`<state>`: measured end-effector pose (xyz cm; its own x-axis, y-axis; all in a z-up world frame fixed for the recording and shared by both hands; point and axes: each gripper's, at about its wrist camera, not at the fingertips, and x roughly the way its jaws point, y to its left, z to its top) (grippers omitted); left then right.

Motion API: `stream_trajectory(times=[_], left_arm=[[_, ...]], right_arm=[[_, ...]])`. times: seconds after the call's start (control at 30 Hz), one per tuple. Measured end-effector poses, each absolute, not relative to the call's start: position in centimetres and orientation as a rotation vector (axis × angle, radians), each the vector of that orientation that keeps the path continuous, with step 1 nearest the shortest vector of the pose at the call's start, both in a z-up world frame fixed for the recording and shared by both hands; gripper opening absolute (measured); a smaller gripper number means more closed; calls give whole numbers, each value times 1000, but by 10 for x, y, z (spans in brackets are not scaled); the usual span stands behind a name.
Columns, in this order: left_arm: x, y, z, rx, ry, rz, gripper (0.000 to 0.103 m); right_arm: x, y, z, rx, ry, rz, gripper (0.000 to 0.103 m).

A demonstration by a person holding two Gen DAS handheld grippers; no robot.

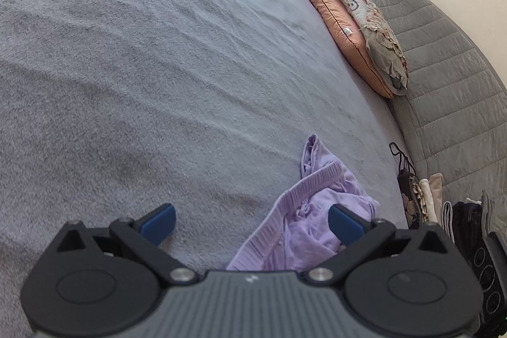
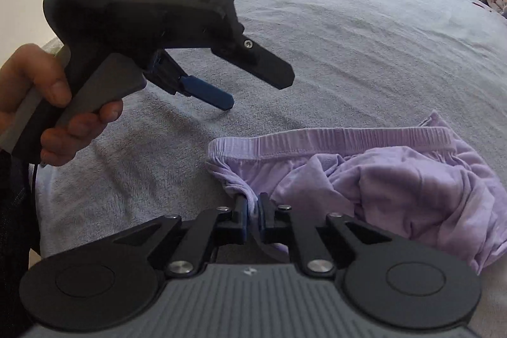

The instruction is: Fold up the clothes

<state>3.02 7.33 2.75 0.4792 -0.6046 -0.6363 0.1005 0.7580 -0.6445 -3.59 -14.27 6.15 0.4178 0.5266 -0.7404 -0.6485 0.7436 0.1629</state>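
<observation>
Here we see a crumpled lilac garment [image 2: 396, 179] lying on a bed covered by a grey fleece blanket [image 1: 142, 68], close to the blanket's near edge. Its ribbed waistband [image 2: 332, 140] runs across the side of the heap away from the right wrist camera.

The right gripper [image 2: 252, 211] points down at the garment's near left corner. Its fingers [image 2: 241, 213] stand almost together, with a narrow fold of lilac cloth between the pads; we cannot tell whether they press on it.

The left gripper [image 1: 250, 222] hovers above the blanket with its blue-padded fingers [image 1: 158, 222] spread wide and nothing between the pads. In its own view the garment [image 1: 304, 220] lies under the right-hand finger. In the right wrist view we see a hand [image 2: 47, 103] holding this gripper by its handle, above and to the left of the garment, clear of the cloth.

At the far side, a peach pillow [image 1: 342, 30] and a patterned grey pillow [image 1: 377, 37] lean against a quilted grey cover [image 1: 443, 84]. Stacked folded clothes [image 1: 434, 198] lie just beside the bed's edge.
</observation>
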Motion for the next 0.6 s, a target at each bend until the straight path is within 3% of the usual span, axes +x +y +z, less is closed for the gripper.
stream_trajectory(times=[0.03, 0.23, 0.4, 0.43, 0.47, 0.5, 0.57, 0.6], left_arm=[[30, 67, 26, -555, 990, -477, 103], [19, 36, 22, -400, 941, -515, 103], [9, 13, 20, -302, 859, -560, 102], [8, 8, 22, -256, 850, -566, 99], [7, 3, 23, -209, 840, -573, 82], [6, -2, 25, -168, 831, -579, 57], [10, 5, 28, -220, 846, -590, 32], [11, 9, 28, -244, 849, -597, 30]], right_arm=[[-35, -152, 66, -137, 853, 725, 25], [-17, -221, 87, 22, 788, 424, 55], [0, -241, 64, 59, 861, 298, 56], [1, -232, 61, 21, 842, 305, 44], [-2, -226, 64, -9, 819, 320, 29], [-1, -215, 66, -38, 786, 352, 5], [-12, -208, 79, -59, 687, 407, 5], [-19, -206, 87, -62, 638, 434, 5]])
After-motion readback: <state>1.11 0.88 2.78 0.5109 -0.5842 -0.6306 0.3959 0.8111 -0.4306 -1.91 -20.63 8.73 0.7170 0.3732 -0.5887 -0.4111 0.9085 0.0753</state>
